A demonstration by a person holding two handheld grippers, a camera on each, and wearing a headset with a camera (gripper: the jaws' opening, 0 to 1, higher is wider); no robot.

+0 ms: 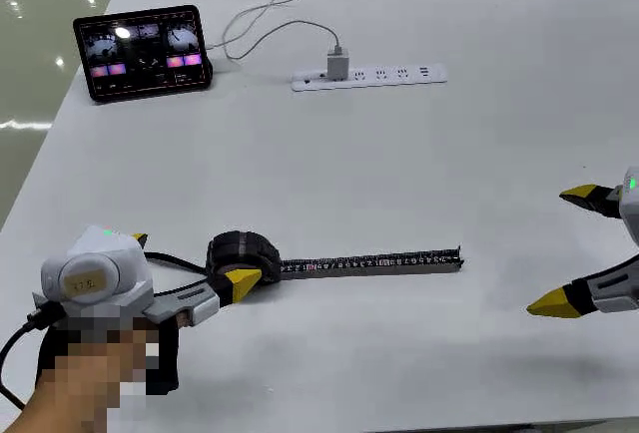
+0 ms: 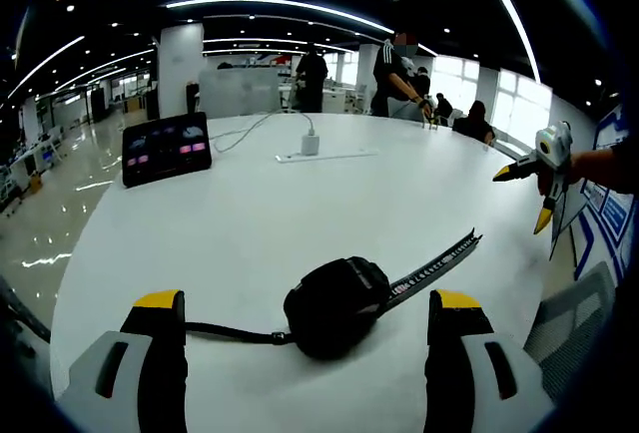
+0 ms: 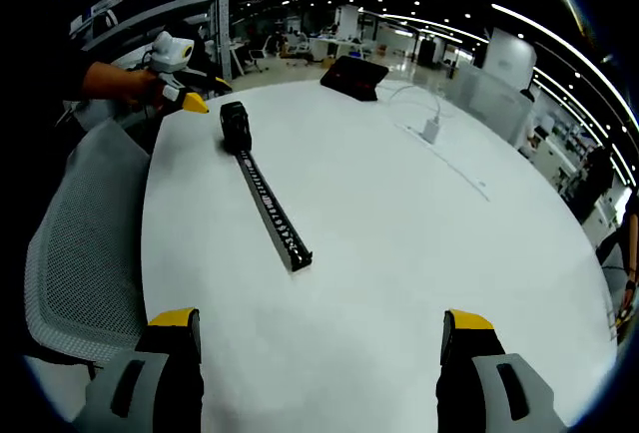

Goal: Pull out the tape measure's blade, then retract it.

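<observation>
Plainly, the black tape measure [image 1: 243, 256] has its blade [image 1: 374, 262] extended flat.

There was one tape measure [image 1: 243, 256] with one blade [image 1: 374, 262] drawn out of it. There were two grippers, one left gripper [image 1: 192, 257] and one right gripper [image 1: 564, 247], each with two yellow-tipped jaws (four tips in all). The one white table [image 1: 399, 174] carried one tablet [image 1: 143, 52], one power strip [image 1: 369, 76], one charger [image 1: 338, 62] and one cable [image 1: 265, 24]. There was one mesh chair [image 3: 85, 243]. Several people [image 2: 394, 74] were in the background, too small to count surely.
</observation>
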